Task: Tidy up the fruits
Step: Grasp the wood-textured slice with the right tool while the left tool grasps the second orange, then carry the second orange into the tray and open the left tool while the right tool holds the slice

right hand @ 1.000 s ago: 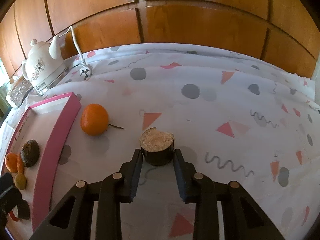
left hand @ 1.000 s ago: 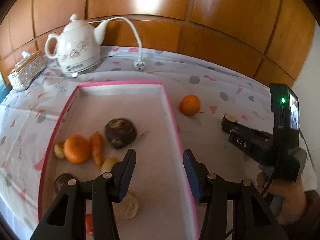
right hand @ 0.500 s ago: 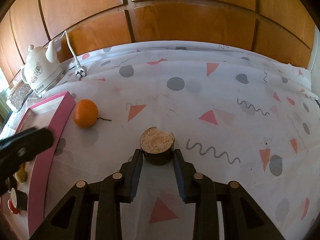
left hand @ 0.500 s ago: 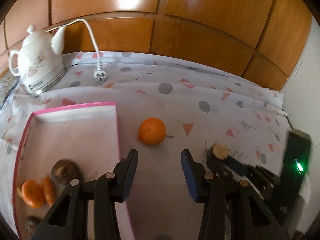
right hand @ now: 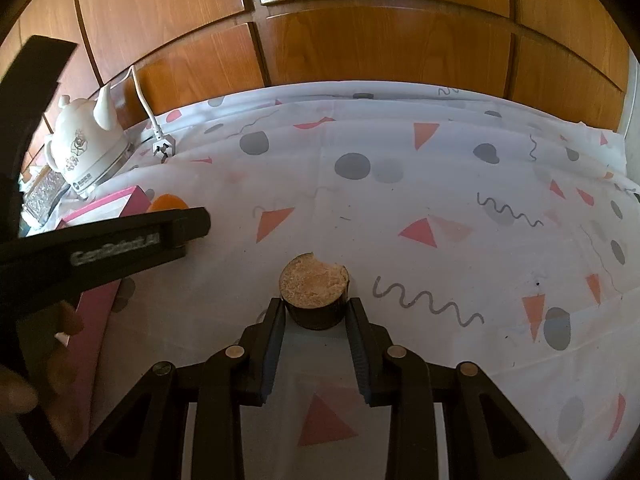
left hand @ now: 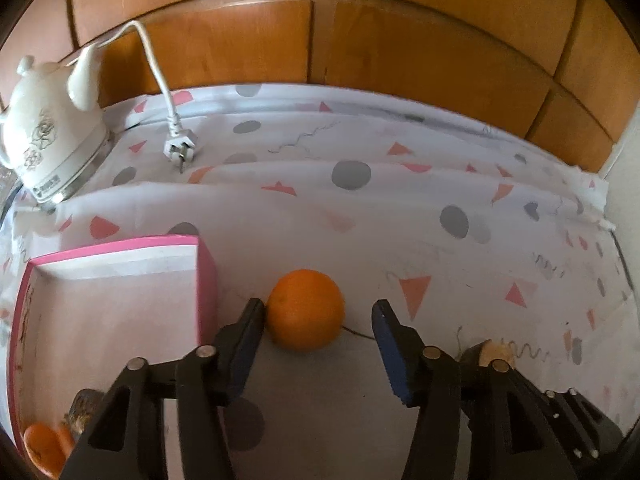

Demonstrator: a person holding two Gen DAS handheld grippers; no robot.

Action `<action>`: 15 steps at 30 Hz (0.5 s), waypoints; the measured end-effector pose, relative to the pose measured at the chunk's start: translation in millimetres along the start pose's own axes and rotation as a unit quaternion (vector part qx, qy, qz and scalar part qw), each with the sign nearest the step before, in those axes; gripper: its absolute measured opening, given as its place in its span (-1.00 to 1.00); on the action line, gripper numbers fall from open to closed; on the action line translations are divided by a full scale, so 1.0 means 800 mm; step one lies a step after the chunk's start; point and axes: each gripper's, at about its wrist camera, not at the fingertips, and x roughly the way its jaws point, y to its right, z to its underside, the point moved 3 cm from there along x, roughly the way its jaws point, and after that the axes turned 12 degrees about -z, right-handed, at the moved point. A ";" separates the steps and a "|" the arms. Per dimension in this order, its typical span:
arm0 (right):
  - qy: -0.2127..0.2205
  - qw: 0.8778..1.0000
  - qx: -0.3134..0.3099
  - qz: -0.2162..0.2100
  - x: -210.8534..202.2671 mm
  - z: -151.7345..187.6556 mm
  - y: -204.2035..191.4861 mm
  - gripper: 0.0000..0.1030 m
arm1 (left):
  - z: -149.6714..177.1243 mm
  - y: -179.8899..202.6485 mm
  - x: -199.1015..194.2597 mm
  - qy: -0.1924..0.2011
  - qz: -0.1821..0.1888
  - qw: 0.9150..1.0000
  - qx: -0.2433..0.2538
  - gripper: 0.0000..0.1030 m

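Observation:
An orange [left hand: 306, 314] lies on the patterned cloth just right of the pink tray [left hand: 206, 280]. My left gripper [left hand: 319, 306] stands open around it: the left finger is at the orange's side and the right finger is well apart from it. In the right wrist view the same orange [right hand: 168, 202] peeks out behind the left gripper's finger [right hand: 176, 224]. My right gripper [right hand: 315, 306] is shut on a dark-skinned cut piece with a tan top [right hand: 314, 284]. That piece [left hand: 494, 350] also shows at the lower right of the left wrist view.
An orange fruit [left hand: 40, 448] and a dark lump [left hand: 84, 408] lie in the tray's near corner. A white kettle [left hand: 52, 136] and its loose plug [left hand: 180, 148] sit at the back left before the wooden wall. A patterned glass box [right hand: 44, 196] stands beside the kettle.
My left gripper has swung right from above the tray to the orange on the cloth, which now sits between its fingers. The right gripper has kept still, gripping the cut piece.

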 end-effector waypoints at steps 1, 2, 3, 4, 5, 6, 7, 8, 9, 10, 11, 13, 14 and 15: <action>0.000 1.000 0.000 0.000 0.000 0.000 0.000 -0.38 | 0.000 0.005 0.003 -0.002 -0.010 1.000 0.012 -0.23; 0.000 1.000 0.000 0.000 0.000 0.000 0.000 -0.38 | 0.001 0.007 0.004 -0.002 -0.011 1.000 0.016 -0.24; 0.000 1.000 0.000 0.000 0.000 0.000 0.000 -0.38 | 0.001 0.007 0.002 0.001 -0.009 1.000 0.016 -0.25; 0.000 1.000 0.001 -0.001 -0.001 0.000 0.000 -0.39 | 0.001 0.006 0.001 0.000 -0.002 1.000 0.014 -0.26; 0.001 1.000 0.002 -0.002 -0.002 0.000 0.001 -0.39 | 0.003 0.004 -0.002 -0.001 0.004 1.000 0.011 -0.27; 0.001 1.000 0.002 -0.003 -0.004 0.001 0.001 -0.39 | 0.006 0.004 -0.006 0.001 0.006 1.000 0.014 -0.27; 0.001 1.000 0.000 0.000 -0.006 0.001 0.002 -0.39 | 0.008 0.004 -0.010 0.002 0.007 1.000 0.015 -0.27; 0.001 1.000 0.000 0.001 -0.007 0.002 0.002 -0.39 | 0.014 0.004 -0.017 0.003 0.012 1.000 0.014 -0.27; 0.000 1.000 0.002 0.001 -0.009 0.003 0.004 -0.39 | 0.018 0.006 -0.022 0.003 0.017 1.000 0.011 -0.27; 0.001 1.000 0.003 0.002 -0.012 0.005 0.005 -0.40 | 0.024 0.008 -0.029 0.003 0.022 1.000 0.010 -0.27; 0.001 1.000 0.002 0.005 -0.015 0.006 0.007 -0.40 | 0.032 0.011 -0.038 0.007 0.026 1.000 0.013 -0.27; 0.002 1.000 -0.001 0.013 -0.023 0.010 0.010 -0.40 | 0.048 0.020 -0.054 0.014 0.033 0.999 0.024 -0.27; 0.003 1.000 -0.002 0.018 -0.028 0.013 0.012 -0.40 | 0.057 0.024 -0.062 0.018 0.035 0.999 0.029 -0.27; 0.003 1.000 -0.003 0.022 -0.034 0.017 0.015 -0.40 | 0.071 0.029 -0.072 0.021 0.038 0.998 0.036 -0.27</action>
